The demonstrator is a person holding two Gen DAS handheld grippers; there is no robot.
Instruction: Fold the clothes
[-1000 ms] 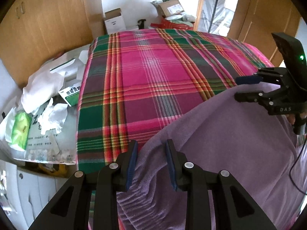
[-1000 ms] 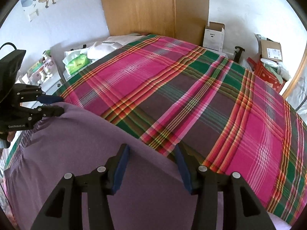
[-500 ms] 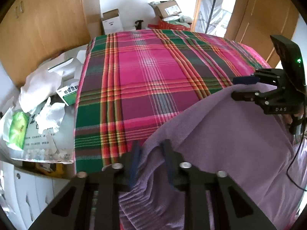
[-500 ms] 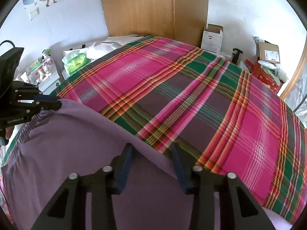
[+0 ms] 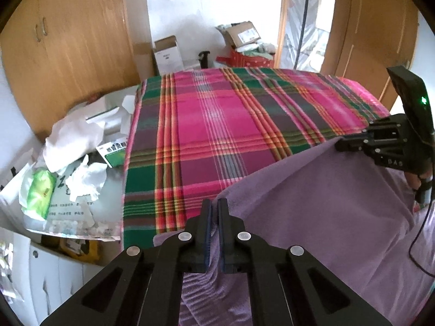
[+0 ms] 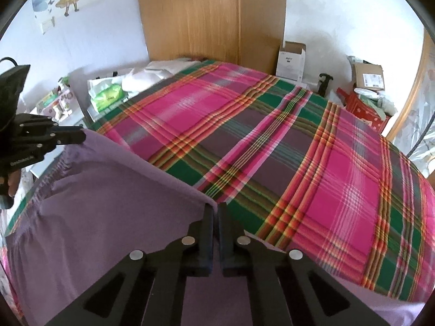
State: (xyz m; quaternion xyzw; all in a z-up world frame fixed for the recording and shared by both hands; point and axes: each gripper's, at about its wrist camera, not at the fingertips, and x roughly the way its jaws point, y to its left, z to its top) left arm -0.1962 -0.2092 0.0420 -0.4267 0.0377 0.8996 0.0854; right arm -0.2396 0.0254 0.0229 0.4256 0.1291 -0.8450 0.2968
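Observation:
A purple garment (image 5: 320,217) lies over the near part of a bed with a pink, green and red plaid cover (image 5: 217,130). My left gripper (image 5: 215,206) is shut on the garment's left corner. My right gripper (image 6: 216,209) is shut on its other corner. The purple garment (image 6: 89,212) hangs stretched between the two, lifted off the plaid cover (image 6: 272,149). The right gripper also shows at the right in the left wrist view (image 5: 339,145), and the left gripper at the left in the right wrist view (image 6: 81,135).
Left of the bed is a low white cabinet (image 5: 49,260) heaped with papers, tissues and a green packet (image 5: 38,193). A wooden wardrobe (image 6: 212,19) stands behind. Cardboard boxes (image 5: 165,54) sit at the far wall, by a wooden door (image 5: 380,32).
Both grippers closed from open onto the garment's edge and rose, lifting the purple cloth off the bed and pulling it taut.

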